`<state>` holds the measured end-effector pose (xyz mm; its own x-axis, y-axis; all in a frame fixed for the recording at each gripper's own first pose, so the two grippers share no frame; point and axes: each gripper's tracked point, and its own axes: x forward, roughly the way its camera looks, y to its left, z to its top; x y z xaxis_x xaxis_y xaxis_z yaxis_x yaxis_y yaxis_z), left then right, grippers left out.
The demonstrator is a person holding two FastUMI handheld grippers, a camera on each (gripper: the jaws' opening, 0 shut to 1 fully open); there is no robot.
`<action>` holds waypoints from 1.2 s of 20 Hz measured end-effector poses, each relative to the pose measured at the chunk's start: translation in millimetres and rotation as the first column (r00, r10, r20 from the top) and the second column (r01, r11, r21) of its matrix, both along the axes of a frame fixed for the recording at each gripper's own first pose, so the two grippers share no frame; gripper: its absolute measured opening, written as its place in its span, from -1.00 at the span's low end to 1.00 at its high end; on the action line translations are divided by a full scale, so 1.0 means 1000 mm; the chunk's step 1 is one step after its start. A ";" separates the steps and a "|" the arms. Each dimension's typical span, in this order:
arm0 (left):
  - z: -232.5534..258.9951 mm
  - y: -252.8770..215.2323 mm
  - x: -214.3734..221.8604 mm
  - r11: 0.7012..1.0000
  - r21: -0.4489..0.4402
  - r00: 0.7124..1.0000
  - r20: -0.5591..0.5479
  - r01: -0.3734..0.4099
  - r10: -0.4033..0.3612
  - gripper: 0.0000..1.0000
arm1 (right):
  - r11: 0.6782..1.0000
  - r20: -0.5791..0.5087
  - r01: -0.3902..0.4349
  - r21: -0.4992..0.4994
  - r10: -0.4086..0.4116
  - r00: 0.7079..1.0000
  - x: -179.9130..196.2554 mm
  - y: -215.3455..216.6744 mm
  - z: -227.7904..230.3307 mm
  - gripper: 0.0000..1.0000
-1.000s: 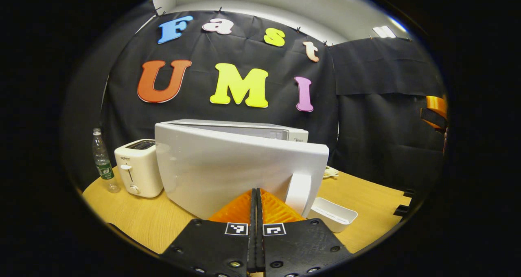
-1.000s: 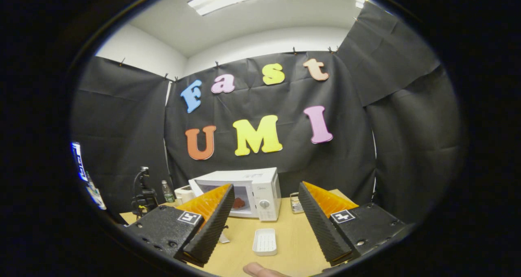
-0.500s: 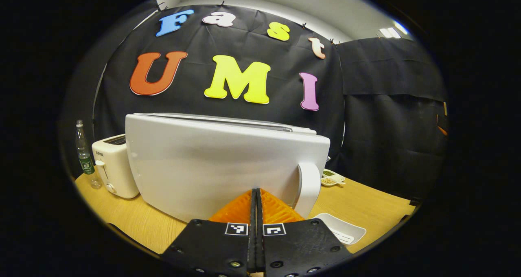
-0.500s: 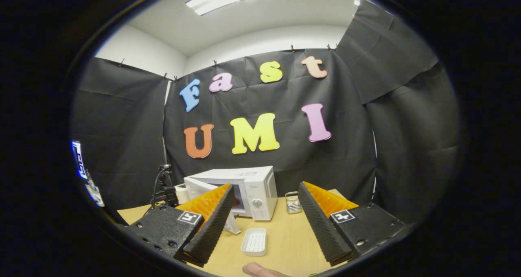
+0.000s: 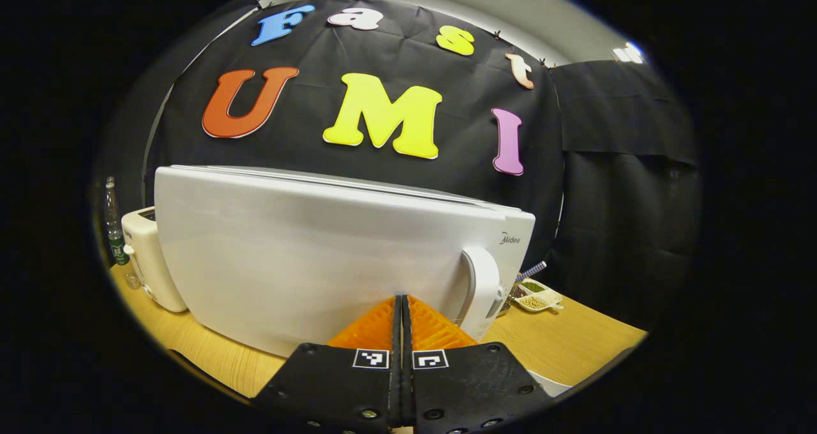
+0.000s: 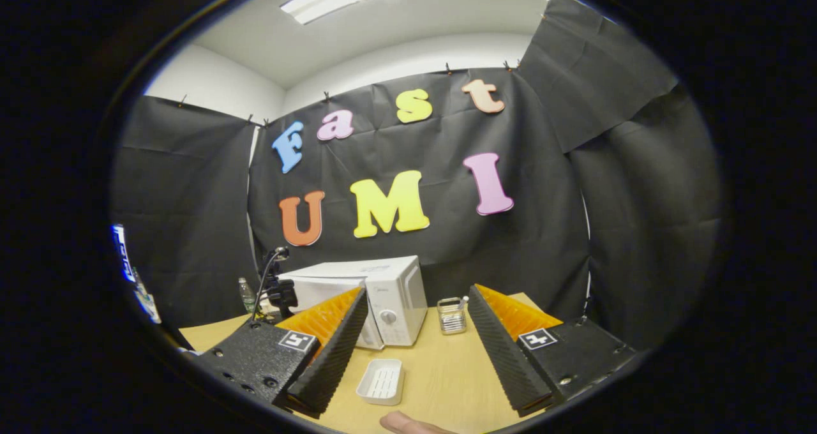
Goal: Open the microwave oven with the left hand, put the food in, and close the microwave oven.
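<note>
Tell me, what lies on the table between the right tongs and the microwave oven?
In the right gripper view, a white tray lies on the table between the open right tongs and the microwave oven.

A glossy white plastic microwave door reflects soft light above a smooth pale wood-grain table; at two o'clock from a ribbed white plastic tray, a shiny metal rack
</note>
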<state>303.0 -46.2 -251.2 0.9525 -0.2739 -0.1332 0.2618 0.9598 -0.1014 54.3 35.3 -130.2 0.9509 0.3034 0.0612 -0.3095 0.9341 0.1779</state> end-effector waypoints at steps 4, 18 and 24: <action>0.001 -0.001 0.007 1.000 -0.003 1.000 0.000 -0.026 0.026 -1.00 | 1.000 -0.021 -0.010 0.001 0.010 1.000 0.011 0.000 -0.008 1.00; 0.028 0.000 -0.011 0.995 0.062 0.997 -0.027 -0.076 0.078 -1.00 | 0.997 -0.059 0.060 -0.047 -0.063 0.996 -0.035 -0.002 0.000 0.82; 0.093 0.008 -0.086 0.989 0.102 0.993 0.060 -0.105 0.100 -1.00 | 0.993 -0.022 0.104 -0.059 -0.106 0.994 -0.060 -0.009 0.019 0.82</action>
